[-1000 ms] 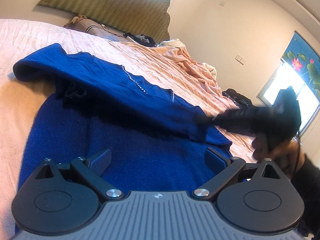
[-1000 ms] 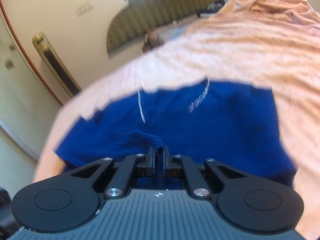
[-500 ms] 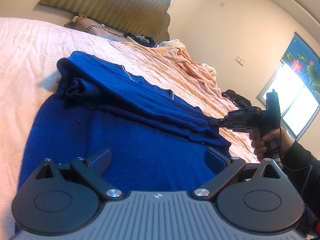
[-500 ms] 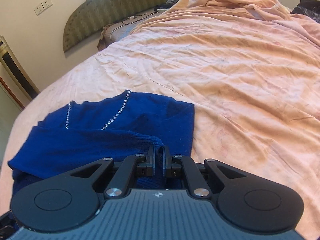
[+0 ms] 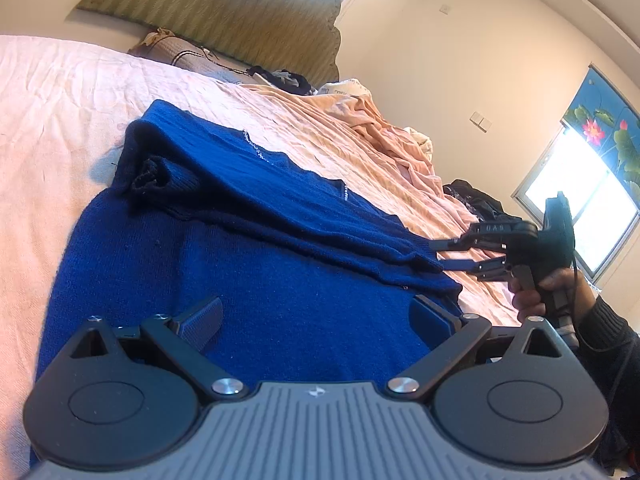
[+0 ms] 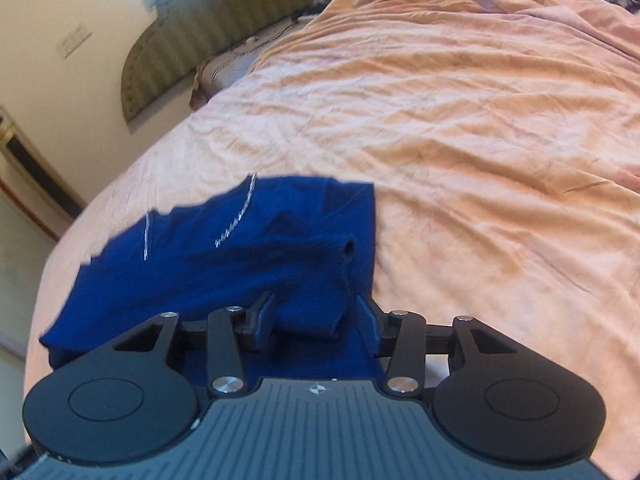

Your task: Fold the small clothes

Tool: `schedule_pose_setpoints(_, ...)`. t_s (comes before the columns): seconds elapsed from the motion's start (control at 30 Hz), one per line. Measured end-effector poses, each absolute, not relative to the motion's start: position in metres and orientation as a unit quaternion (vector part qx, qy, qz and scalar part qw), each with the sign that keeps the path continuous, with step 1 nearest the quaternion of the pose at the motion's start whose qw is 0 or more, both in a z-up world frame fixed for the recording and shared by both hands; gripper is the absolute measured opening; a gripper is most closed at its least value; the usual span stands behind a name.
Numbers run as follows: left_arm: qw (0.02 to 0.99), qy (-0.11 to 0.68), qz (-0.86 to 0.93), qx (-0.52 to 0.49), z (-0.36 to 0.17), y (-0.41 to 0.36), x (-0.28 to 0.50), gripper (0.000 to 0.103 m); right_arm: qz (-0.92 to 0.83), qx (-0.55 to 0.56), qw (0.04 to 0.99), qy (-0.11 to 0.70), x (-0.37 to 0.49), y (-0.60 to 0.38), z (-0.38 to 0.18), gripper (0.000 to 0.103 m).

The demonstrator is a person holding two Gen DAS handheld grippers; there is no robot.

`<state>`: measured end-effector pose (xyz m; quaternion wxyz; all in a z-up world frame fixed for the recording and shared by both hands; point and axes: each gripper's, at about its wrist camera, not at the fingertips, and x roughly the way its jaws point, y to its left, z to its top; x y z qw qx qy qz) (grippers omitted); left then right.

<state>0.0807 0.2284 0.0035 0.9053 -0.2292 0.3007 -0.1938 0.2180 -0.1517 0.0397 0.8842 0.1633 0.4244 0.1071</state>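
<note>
A small blue knit sweater (image 5: 248,280) lies on the pink bedsheet (image 5: 52,92), one sleeve folded across its body with the cuff (image 5: 150,172) at the far left. My left gripper (image 5: 316,314) hovers open just above the sweater's near part, nothing between its fingers. In the left wrist view my right gripper (image 5: 440,255) stands open at the sweater's right edge, held by a hand (image 5: 552,292). In the right wrist view the right gripper (image 6: 316,318) is open with a fold of the sweater (image 6: 224,256) lying loose between its fingers.
A green padded headboard (image 5: 224,4) and a pillow (image 5: 176,50) are at the bed's far end. Rumpled peach bedding (image 5: 372,128) and dark clothes (image 5: 476,200) lie beyond the sweater. A bright window (image 5: 576,200) is on the right wall.
My right gripper carried the sleeve across the sweater, lowered it, and has opened, releasing the fabric. The left gripper stayed open and nearly still.
</note>
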Motion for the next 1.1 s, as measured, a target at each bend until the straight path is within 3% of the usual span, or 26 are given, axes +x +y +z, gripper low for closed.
schedule_pose_setpoints(0.07, 0.905, 0.301, -0.194, -0.228, 0.004, 0.228, 0.081, 0.100, 0.104, 0.127, 0.887, 0.432, 0.218, -0.140, 0.033, 0.037)
schedule_pose_setpoints(0.1, 0.905, 0.301, -0.194, -0.228, 0.004, 0.228, 0.081, 0.100, 0.097, 0.103, 0.890, 0.434, 0.218, -0.134, 0.030, 0.019)
schedule_pose_setpoints(0.23, 0.907, 0.299, -0.190, -0.227, 0.004, 0.229, 0.079, 0.100, 0.097, 0.052, 0.903, 0.416, 0.217, -0.130, 0.037, 0.011)
schedule_pose_setpoints(0.3, 0.907, 0.299, -0.190, -0.228, 0.004, 0.229, 0.079, 0.100, 0.094, 0.032, 0.902, 0.420, 0.217, -0.130, 0.033, 0.012)
schedule_pose_setpoints(0.33, 0.906, 0.299, -0.190, -0.229, 0.004, 0.229, 0.079, 0.100, 0.097, 0.032, 0.898, 0.428, 0.218, -0.130, 0.030, 0.022)
schedule_pose_setpoints(0.37, 0.906, 0.300, -0.191, -0.230, 0.003, 0.230, 0.079, 0.100, 0.096, 0.027, 0.897, 0.430, 0.217, -0.129, 0.030, 0.024)
schedule_pose_setpoints(0.43, 0.906, 0.299, -0.191, -0.230, 0.003, 0.230, 0.079, 0.100, 0.083, 0.036, 0.901, 0.423, 0.214, -0.132, 0.038, 0.039)
schedule_pose_setpoints(0.6, 0.906, 0.300, -0.191, -0.230, 0.004, 0.229, 0.080, 0.100, 0.103, 0.132, 0.922, 0.349, 0.207, -0.139, 0.061, 0.037)
schedule_pose_setpoints(0.83, 0.906, 0.300, -0.191, -0.231, 0.004, 0.230, 0.080, 0.100, 0.088, 0.033, 0.912, 0.398, 0.246, -0.092, 0.026, 0.042)
schedule_pose_setpoints(1.1, 0.903, 0.300, -0.193, -0.238, 0.003, 0.232, 0.082, 0.100, 0.088, 0.013, 0.935, 0.342, 0.203, -0.081, 0.041, 0.044)
